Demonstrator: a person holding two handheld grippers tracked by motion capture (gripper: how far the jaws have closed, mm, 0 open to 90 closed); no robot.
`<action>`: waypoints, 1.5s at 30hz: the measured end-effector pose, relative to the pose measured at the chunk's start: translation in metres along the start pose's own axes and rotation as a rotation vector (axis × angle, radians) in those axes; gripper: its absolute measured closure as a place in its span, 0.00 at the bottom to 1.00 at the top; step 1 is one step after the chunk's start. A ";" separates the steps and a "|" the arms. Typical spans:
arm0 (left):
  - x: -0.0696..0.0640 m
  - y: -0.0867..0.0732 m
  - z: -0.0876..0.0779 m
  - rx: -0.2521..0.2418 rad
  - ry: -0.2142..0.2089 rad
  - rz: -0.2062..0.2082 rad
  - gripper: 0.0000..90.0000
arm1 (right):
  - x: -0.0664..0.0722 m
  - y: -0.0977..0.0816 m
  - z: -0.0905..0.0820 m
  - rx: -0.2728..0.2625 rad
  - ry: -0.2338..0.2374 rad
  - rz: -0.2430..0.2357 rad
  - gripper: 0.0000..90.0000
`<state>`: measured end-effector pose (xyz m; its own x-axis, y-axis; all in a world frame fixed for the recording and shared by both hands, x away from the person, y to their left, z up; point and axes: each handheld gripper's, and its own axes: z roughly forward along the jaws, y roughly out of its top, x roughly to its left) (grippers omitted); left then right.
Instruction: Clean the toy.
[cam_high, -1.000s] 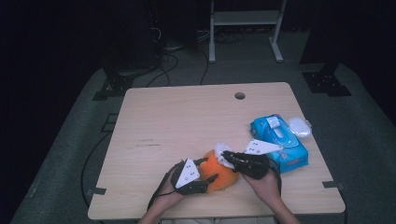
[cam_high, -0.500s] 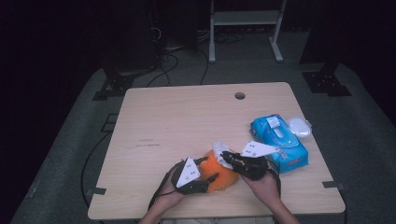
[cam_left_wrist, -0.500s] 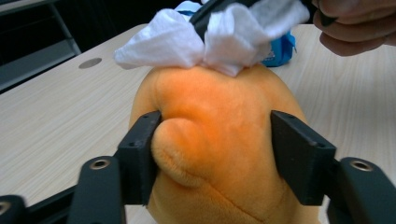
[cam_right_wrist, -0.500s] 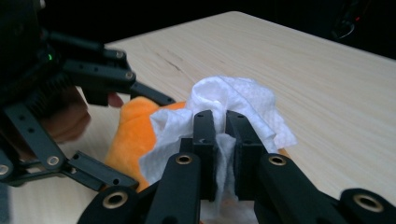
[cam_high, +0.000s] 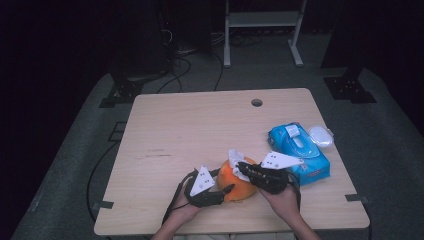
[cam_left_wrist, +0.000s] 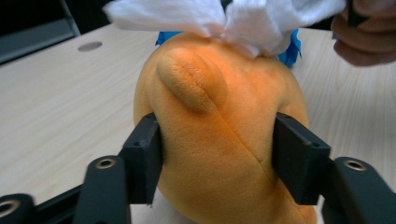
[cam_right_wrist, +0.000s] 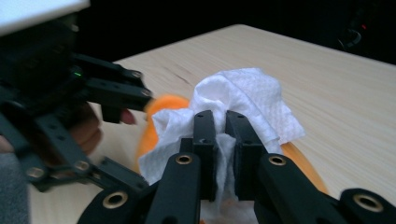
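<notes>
Left gripper (cam_left_wrist: 217, 149) has just been closing — its pads now squeeze the orange plush toy (cam_left_wrist: 219, 135) at the table's (cam_high: 190, 130) near edge. Right gripper (cam_right_wrist: 220, 140) is clamped on a white tissue (cam_right_wrist: 243, 95) — pressed against the toy's top.

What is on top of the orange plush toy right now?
A crumpled white tissue lies on top of the orange plush toy, pinched in the right gripper. The left gripper clamps the toy's sides. The toy's surface under the tissue is covered.
</notes>
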<state>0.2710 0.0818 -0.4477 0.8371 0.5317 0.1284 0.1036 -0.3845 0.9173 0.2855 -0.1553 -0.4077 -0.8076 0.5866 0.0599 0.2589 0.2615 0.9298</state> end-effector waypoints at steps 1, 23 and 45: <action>0.000 0.000 0.000 0.000 0.000 0.000 0.48 | 0.000 0.000 0.000 0.000 0.000 0.000 0.91; 0.003 -0.001 0.003 0.043 -0.037 -0.051 0.16 | -0.025 -0.015 0.003 0.027 -0.071 0.077 0.91; 0.019 -0.001 -0.004 0.050 -0.003 -0.151 0.43 | -0.003 -0.010 0.008 0.024 -0.052 -0.004 0.91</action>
<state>0.2848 0.0951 -0.4447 0.8117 0.5839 -0.0108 0.2549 -0.3376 0.9061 0.2895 -0.1540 -0.4204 -0.7800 0.6247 0.0367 0.2692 0.2821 0.9208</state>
